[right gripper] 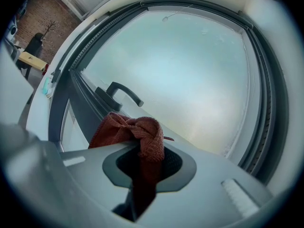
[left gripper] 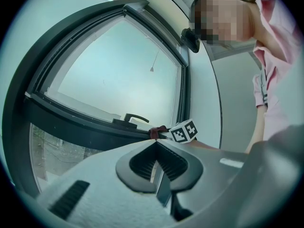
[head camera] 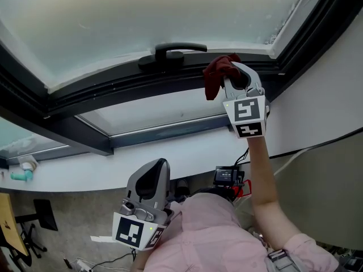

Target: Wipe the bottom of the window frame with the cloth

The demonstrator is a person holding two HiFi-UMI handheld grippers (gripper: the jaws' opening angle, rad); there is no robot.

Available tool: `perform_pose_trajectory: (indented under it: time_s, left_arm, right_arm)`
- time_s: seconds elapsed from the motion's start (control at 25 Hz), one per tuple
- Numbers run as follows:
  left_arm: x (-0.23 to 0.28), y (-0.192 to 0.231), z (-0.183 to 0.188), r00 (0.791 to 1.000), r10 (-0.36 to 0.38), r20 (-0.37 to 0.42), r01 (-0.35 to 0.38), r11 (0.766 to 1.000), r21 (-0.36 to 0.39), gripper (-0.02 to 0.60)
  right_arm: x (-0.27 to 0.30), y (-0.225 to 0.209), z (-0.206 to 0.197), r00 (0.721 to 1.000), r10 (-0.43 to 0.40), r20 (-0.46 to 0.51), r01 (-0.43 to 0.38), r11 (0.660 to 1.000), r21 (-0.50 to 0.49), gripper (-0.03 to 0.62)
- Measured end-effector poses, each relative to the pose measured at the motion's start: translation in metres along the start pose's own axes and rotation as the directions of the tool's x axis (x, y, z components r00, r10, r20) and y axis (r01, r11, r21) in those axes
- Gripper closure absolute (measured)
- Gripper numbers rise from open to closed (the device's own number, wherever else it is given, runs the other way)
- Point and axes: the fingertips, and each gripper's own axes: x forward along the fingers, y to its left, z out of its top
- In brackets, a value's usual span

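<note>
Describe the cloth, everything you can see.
The cloth is dark red with a woven texture, bunched into a twisted wad. The right gripper is shut on it. Most of it bulges beyond the jaw tips, and a strip runs back between them. It sits by the window frame, right of the handle; contact is unclear.

The right gripper (head camera: 233, 75) is held high on an outstretched arm, its jaws clamped on the cloth (head camera: 214, 77). The left gripper (head camera: 159, 169) sits low by the torso, its jaws together.
</note>
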Motion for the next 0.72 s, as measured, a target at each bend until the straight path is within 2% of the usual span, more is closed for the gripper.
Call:
perform_pose_trajectory:
  time_s: [0.72]
  left_arm:
    - [0.001,0.002,-0.002,1.000,-0.002,-0.003,0.002,1.000,-0.009,0.580]
  right_arm:
    - [-0.004,-0.027,-0.019,0.998,-0.057,-0.039,0.058,0.998,0.026,0.534]
